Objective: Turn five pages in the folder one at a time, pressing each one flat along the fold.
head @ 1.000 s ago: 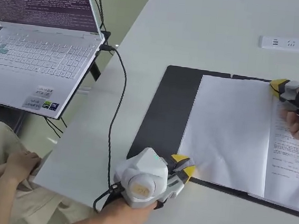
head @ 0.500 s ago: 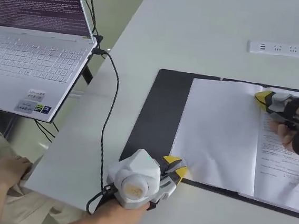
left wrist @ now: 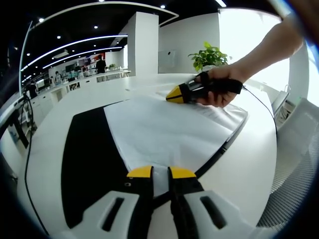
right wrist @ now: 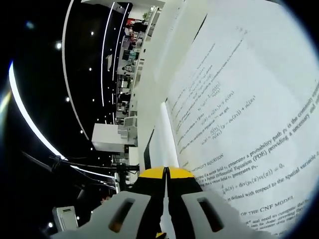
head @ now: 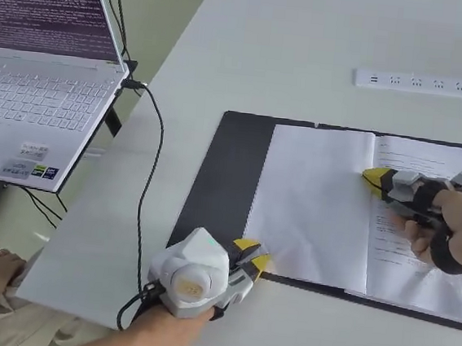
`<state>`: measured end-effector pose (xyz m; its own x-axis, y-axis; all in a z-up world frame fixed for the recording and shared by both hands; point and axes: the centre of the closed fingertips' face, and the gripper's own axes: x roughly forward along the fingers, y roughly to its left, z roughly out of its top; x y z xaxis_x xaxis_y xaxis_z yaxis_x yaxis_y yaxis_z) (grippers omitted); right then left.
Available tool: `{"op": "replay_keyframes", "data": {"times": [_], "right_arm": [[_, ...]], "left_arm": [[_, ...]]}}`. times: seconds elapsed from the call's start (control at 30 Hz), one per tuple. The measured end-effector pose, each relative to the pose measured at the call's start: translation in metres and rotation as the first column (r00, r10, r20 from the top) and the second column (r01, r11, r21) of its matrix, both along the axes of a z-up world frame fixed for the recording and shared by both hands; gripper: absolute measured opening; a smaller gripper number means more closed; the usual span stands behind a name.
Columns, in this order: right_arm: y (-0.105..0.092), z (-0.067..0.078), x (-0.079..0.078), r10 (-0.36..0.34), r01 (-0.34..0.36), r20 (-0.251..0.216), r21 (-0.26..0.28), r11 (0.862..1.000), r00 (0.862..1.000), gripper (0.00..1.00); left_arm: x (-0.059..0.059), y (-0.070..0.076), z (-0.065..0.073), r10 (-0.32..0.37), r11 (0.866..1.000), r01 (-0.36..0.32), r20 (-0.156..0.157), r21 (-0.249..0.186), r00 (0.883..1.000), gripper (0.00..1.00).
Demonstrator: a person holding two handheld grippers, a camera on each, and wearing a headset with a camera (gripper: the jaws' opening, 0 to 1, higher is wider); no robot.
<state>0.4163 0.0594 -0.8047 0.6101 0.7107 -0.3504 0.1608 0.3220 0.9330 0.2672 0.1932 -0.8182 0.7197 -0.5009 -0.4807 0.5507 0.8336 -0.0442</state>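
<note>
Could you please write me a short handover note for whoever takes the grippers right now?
Right gripper: fingers shut, tip down on the fold of the open black folder, in its upper part.
Left gripper: fingers almost together at the lower left corner of the turned blank white page; a pinch is unclear.
Done: that page lies flat on the left; a printed white page faces up on the right.
Left to do: finish the fold; the turned-page count cannot be told.

Three close views on one folder
</note>
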Motion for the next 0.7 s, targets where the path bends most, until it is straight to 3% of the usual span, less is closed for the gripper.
{"op": "replay_keyframes", "data": {"times": [0.13,0.2,0.7], "right_arm": [[0.0,0.003,-0.02,0.006,-0.006,-0.002,0.021,1.0,1.0,0.0],[0.003,0.003,-0.033,0.043,-0.043,-0.007,0.028,0.999,0.999,0.0],[0.011,-0.003,-0.106,0.168,-0.167,-0.028,0.027,0.986,0.985,0.0]], "left_arm": [[0.0,0.0,0.0,-0.004,1.0,0.004,0.002,0.004,1.0,0.1],[0.0,0.0,0.0,-0.005,1.0,0.005,0.002,0.006,1.0,0.1],[-0.002,0.0,0.002,-0.005,1.0,0.005,0.005,0.005,1.0,0.1]]}}
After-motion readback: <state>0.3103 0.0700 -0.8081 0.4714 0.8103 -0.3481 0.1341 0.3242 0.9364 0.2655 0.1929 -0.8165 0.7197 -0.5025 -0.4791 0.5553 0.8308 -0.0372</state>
